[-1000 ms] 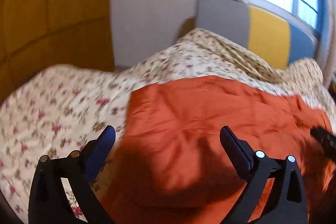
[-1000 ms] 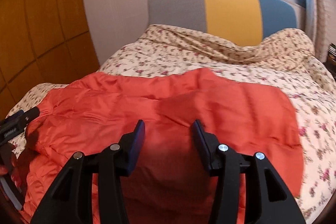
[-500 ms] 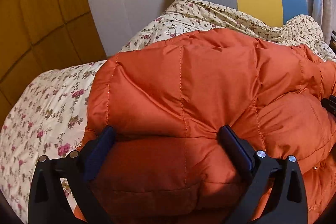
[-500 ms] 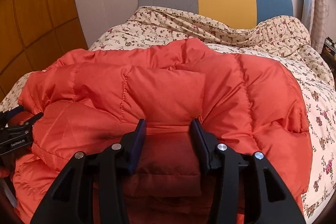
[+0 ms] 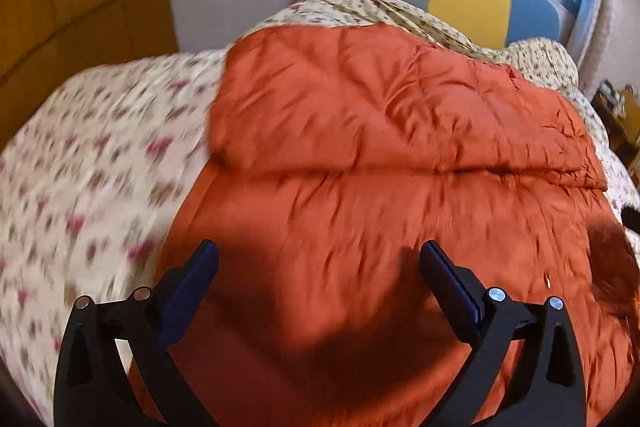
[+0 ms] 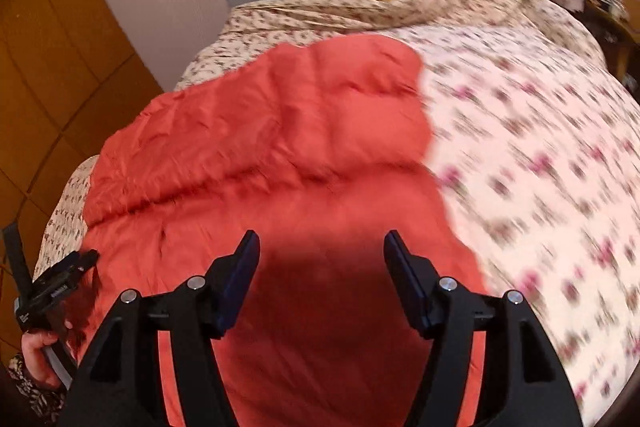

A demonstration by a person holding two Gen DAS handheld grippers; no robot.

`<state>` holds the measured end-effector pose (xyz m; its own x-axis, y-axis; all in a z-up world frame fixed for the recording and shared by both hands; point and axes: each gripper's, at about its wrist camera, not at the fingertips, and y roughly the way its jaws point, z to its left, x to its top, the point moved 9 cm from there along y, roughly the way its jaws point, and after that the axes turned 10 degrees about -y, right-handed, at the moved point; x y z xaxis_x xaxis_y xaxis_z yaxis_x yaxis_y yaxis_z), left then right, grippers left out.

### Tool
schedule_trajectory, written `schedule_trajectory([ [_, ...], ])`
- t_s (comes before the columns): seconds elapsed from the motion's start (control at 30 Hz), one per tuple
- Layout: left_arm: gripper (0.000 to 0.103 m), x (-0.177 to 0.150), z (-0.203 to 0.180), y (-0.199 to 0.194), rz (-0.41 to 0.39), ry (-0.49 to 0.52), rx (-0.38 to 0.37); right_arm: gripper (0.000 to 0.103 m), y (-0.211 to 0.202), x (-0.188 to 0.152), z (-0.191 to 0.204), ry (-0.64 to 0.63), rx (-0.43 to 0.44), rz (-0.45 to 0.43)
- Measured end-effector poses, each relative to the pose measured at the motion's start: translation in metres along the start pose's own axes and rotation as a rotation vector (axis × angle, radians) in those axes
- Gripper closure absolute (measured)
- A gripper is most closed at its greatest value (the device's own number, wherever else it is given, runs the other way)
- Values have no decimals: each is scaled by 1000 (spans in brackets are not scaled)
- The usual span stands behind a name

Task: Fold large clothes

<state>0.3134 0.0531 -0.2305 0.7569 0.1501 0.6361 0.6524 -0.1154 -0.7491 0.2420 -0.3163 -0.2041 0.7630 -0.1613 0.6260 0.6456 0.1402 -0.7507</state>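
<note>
1. Lying on the floral bedspread [image 6: 540, 131] of the bed, the orange puffer jacket [image 5: 400, 131] had its far part doubled over the near part.
2. Left gripper [image 5: 318, 259] hung above the jacket, jaws wide apart, nothing between them.
3. Right gripper [image 6: 322, 247] had just been opening, jaws apart over the jacket, gripping nothing.
4. A hand [image 6: 40, 355] showed at the lower left edge of the right wrist view.

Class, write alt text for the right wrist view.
An orange puffer jacket lies folded on a floral bedspread, with the open right gripper above it, nothing between its just-widened jaws. At far left a hand holds the left gripper.
</note>
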Motion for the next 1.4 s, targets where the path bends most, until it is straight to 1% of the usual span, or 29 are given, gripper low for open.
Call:
schedule_trajectory([
  [0.1, 3, -12, 14, -20, -18, -71, -25, 39, -27, -23, -21, 21, -24, -10],
  [0.17, 3, -18, 23, -32, -38, -95, -28, 39, -41, -38, -33, 42, -27, -11],
  [0.23, 3, -25, 30, -44, -52, -102, -18, 39, -55, -54, -45, 61, -30, -10],
  [0.37, 3, -42, 43, -63, -68, -85, 5, 39, -72, -83, -53, 75, -33, 8],
  [0.43, 3, -52, 51, -70, -66, -87, 9, 39, -78, -99, -54, 71, -35, 27],
  [0.6, 5, -84, 66, -81, -27, -96, 13, 42, -81, -132, -52, 64, -15, 80],
  [0.73, 5, -110, 82, -89, -1, -123, 26, 43, -85, -152, -46, 67, 13, 94],
  [0.77, 5, -115, 85, -93, -1, -138, 8, 44, -85, -154, -44, 69, 17, 93],
  [0.83, 6, -122, 89, -98, -5, -139, -7, 53, -87, -160, -39, 69, 43, 86],
  [0.87, 6, -124, 88, -99, -2, -137, -19, 59, -87, -161, -38, 69, 51, 83],
  [0.9, 6, -126, 88, -100, 3, -145, -37, 68, -87, -160, -36, 67, 56, 77],
  [0.93, 7, -128, 88, -102, 4, -151, -46, 72, -88, -160, -33, 64, 68, 67],
  [0.97, 13, -129, 86, -103, 2, -151, -53, 81, -90, -159, -31, 60, 77, 57],
  [1.0, 27, -131, 83, -106, -1, -141, -68, 86, -92, -158, -28, 52, 82, 48],
  [1.03, 36, -133, 78, -108, -2, -131, -81, 87, -96, -156, -26, 42, 87, 37],
  [1.1, 66, -136, 67, -114, 1, -95, -111, 91, -101, -151, -23, 40, 107, 8],
  [1.13, 71, -136, 63, -117, 2, -83, -122, 91, -106, -149, -22, 48, 125, -7],
  [1.17, 80, -136, 59, -122, 0, -74, -134, 91, -108, -147, -22, 54, 141, -15],
  [1.2, 84, -135, 56, -127, -12, -66, -143, 92, -113, -145, -22, 61, 162, -28],
  [1.27, 87, -132, 52, -135, -34, -61, -158, 92, -121, -142, -23, 64, 188, -47],
  [1.33, 88, -129, 49, -147, -56, -59, -185, 92, -132, -139, -22, 62, 215, -68],
  [1.4, 90, -127, 46, -162, -74, -60, -212, 92, -147, -139, -18, 47, 248, -95],
])
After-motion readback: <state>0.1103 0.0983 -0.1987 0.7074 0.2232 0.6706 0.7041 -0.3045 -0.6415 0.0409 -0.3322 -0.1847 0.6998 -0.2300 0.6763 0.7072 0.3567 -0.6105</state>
